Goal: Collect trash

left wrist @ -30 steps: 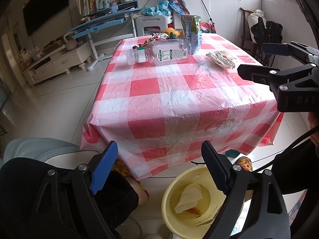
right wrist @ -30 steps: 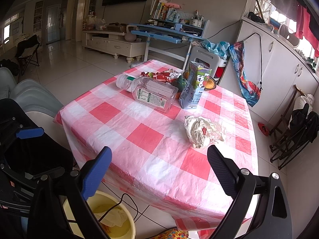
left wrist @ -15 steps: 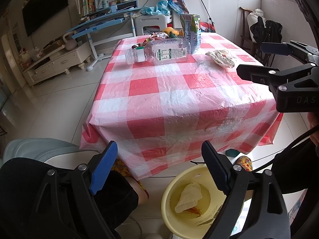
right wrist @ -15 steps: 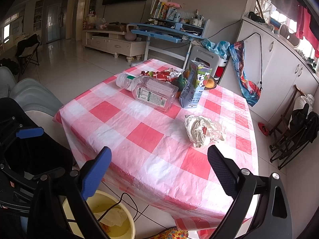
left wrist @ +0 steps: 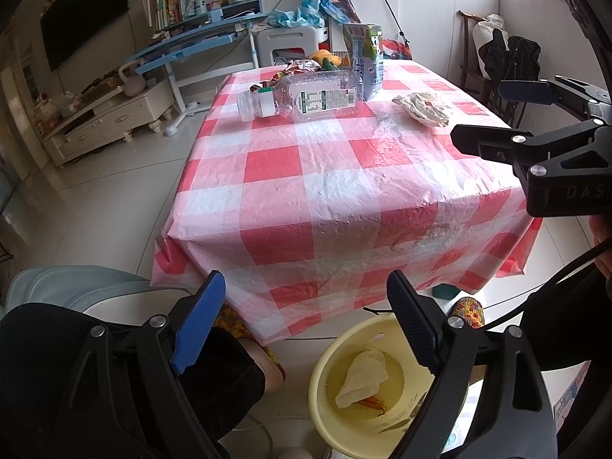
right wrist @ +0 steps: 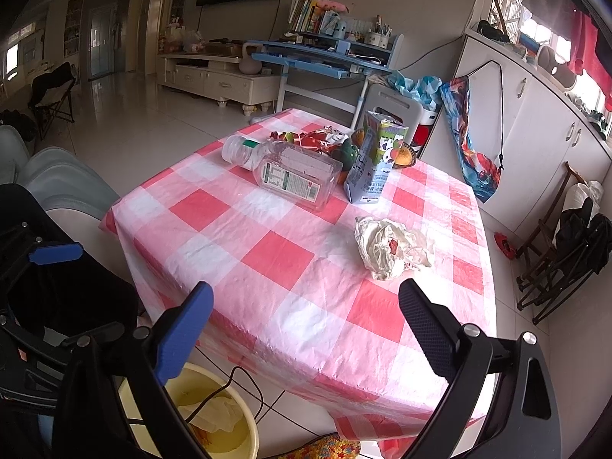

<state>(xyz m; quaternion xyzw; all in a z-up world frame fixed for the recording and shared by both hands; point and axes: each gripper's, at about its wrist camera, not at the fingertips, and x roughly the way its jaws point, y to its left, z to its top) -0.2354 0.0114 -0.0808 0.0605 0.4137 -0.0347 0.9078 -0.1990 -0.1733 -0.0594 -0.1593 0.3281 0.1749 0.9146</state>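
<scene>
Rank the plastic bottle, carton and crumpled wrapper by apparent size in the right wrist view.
1. plastic bottle
2. crumpled wrapper, though it lies nearer the camera, so unsure
3. carton, looking close to the wrapper

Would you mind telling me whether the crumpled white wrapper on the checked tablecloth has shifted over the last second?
No. The crumpled white wrapper sits on the same squares of the red-and-white checked tablecloth, beside the upright milk carton, as before.
</scene>
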